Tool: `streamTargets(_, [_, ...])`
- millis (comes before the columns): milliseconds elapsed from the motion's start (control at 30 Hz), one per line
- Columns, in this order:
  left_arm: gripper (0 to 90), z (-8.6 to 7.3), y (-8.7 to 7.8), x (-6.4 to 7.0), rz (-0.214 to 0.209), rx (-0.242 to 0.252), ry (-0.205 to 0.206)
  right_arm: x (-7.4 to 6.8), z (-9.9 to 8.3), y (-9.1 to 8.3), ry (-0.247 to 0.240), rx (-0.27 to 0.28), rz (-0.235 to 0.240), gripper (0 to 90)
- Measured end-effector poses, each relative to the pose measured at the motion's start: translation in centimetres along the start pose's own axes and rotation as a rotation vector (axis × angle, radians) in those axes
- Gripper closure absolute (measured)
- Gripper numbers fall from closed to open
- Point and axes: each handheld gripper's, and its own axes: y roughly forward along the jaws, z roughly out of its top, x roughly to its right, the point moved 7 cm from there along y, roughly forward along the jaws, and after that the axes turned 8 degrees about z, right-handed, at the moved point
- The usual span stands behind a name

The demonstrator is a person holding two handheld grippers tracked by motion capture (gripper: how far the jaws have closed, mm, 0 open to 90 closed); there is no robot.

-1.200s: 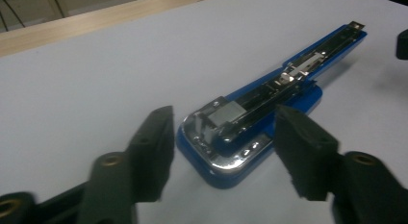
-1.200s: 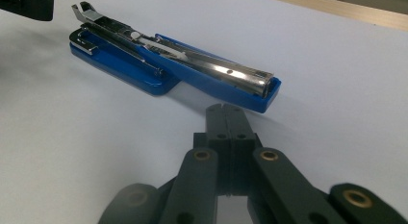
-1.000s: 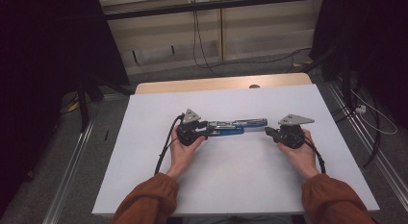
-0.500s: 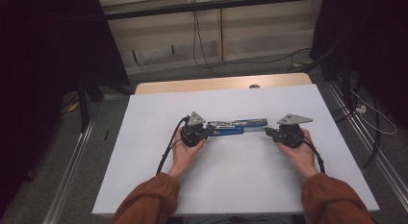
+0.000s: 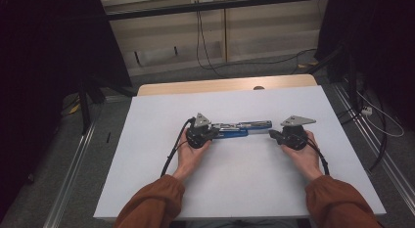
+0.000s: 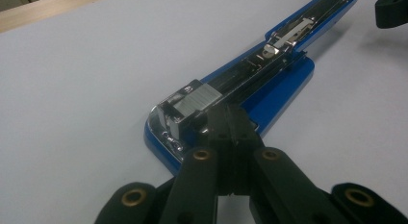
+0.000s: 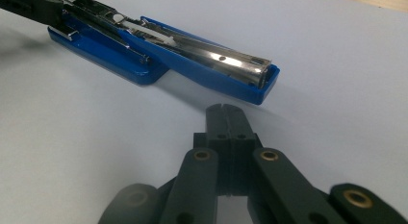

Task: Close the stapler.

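A: Where is the blue stapler [image 5: 238,129]?

B: Lying swung open and flat on the white desk [image 5: 147,140], about mid-desk, stretched lengthwise between the two grippers. Metal staple channel and spring facing up in both gripper views.

A: Left gripper [image 6: 230,120]?

B: Held in the left hand [image 5: 188,157], at the stapler's left end. Jaws pressed together with no gap visible, tips resting on top of the metal head end [image 6: 192,101] of the stapler. Touching it, pressing from above rather than pinching it; nothing caught between the jaws as far as visible.

A: Right gripper [image 7: 226,108]?

B: In the right hand [image 5: 306,157], just beside the stapler's other end. Jaws closed tight against each other, holding nothing. Tips pointed at the blue lid end [image 7: 260,87], close but apart from it, with a strip of bare desk between.

A: Anything else worth noting?

B: Black cable [image 5: 171,152] trailing from the left gripper back along the left forearm. Rust-coloured sleeves [image 5: 151,206] coming in from the bottom edge. Grey three-cornered plates on top of both grippers in the high view. A strip of wooden tabletop [image 5: 220,86] at the far edge of the white surface.
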Motion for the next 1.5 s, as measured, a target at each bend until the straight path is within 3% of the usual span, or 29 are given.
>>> streamTargets(233, [90.0, 0.0, 0.0, -0.2, 0.011, 0.0, 0.019, 0.2, 0.0, 0.3, -0.012, -0.005, 0.003, 90.0])
streamTargets(500, [90.0, 0.0, 0.1, -0.2, 0.007, 0.003, 0.017, 0.1, 0.0, 0.7, -0.029, -0.033, 0.039, 90.0])
streamTargets(667, [90.0, 0.1, 0.1, -0.1, 0.027, 0.004, 0.04, 0.4, 0.3, 1.0, -0.035, -0.047, 0.014, 90.0])
streamTargets(900, [90.0, 0.0, 0.1, -0.1, 0.009, 0.008, 0.018, 0.5, 0.2, 1.6, -0.026, -0.111, 0.006, 90.0])
streamTargets(1067, [90.0, 0.0, 0.1, -0.2, 0.016, 0.006, 0.034, 0.4, 0.2, 2.1, -0.035, -0.12, 0.005, 90.0])
streamTargets(1500, [90.0, 0.0, 0.1, -0.1, 0.01, 0.009, 0.02, 0.5, 0.3, 2.4, -0.011, -0.116, 0.007, 90.0])
